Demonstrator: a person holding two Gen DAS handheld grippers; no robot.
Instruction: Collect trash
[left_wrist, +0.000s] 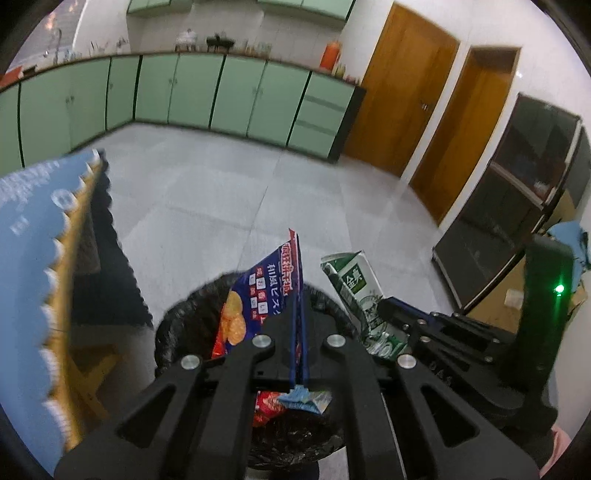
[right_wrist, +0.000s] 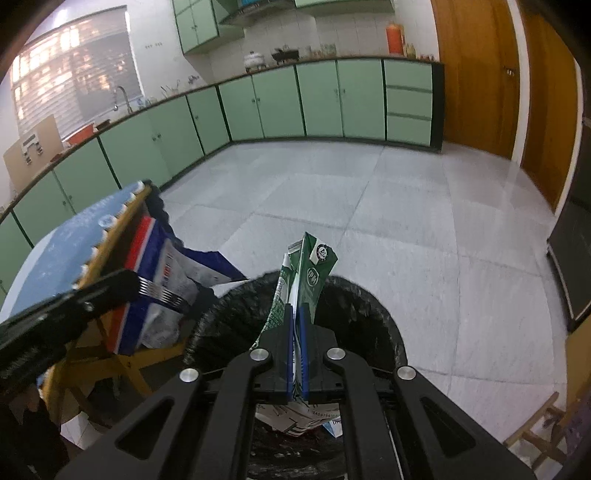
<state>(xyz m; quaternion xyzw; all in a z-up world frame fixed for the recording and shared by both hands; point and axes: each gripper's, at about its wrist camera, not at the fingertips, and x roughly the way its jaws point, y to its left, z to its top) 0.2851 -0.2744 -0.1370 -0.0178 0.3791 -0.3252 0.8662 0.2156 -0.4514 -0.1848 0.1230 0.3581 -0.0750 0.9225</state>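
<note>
While both grippers clamp trash (wrapper (left_wrist: 258, 291), carton (right_wrist: 310, 273)), bin (right_wrist: 369, 314) waits.

Both wrist views look down, close, sharing the bin (left_wrist: 177, 325), seemingly side by side.

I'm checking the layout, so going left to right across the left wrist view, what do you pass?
Blue-topped table → snack bag in the left gripper, over the trash bin → green milk carton → right gripper → dark cabinet.
</note>
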